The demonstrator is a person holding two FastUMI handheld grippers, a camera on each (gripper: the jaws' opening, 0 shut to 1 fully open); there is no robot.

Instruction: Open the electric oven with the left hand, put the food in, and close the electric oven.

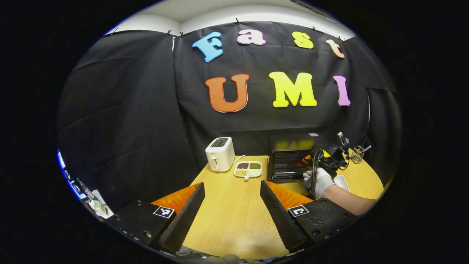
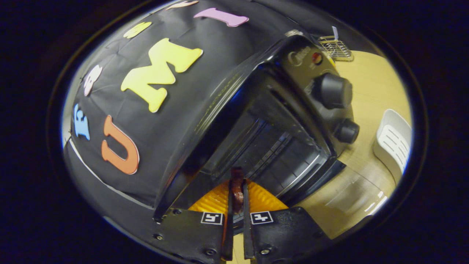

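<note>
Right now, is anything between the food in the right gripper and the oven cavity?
Nothing visible. The right gripper pinches the food at the mouth of the oven, whose door is down. The rack inside looks bare.

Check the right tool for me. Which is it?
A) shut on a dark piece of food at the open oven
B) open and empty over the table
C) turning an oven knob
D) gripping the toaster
A: in the right gripper view the right tool has both fingers pressed on a dark piece of food, right at the oven with its door down.
</note>
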